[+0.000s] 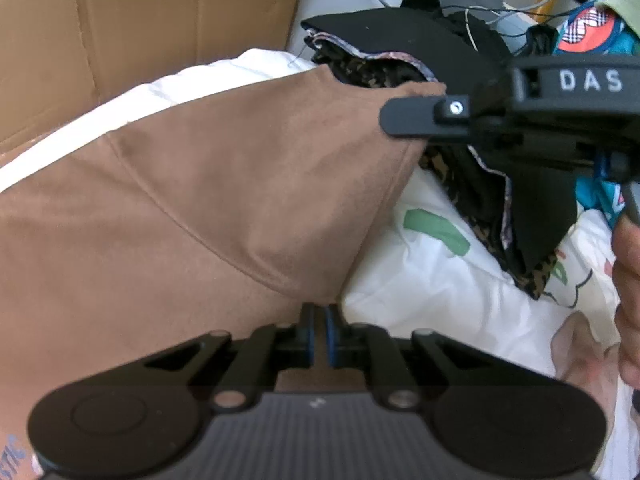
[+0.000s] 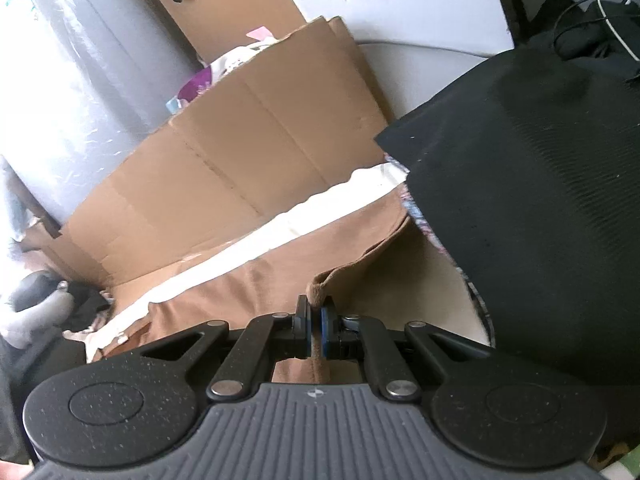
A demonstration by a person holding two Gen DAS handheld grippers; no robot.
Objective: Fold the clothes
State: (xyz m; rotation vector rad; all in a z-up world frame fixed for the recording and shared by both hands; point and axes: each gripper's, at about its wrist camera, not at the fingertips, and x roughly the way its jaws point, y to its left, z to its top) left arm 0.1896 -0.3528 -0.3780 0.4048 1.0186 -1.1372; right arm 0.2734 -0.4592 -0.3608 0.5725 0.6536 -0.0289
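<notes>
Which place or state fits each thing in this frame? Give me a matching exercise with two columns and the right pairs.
Things:
1. brown garment
2. black folded garment
3. cardboard
4. right gripper

Place or state:
A. stands behind the white bedding
B. shut on a fold of brown cloth
C. spread over the white bedding
D. lies on a dark patterned garment

Pairs: 1-C, 2-D, 3-A, 4-B
</notes>
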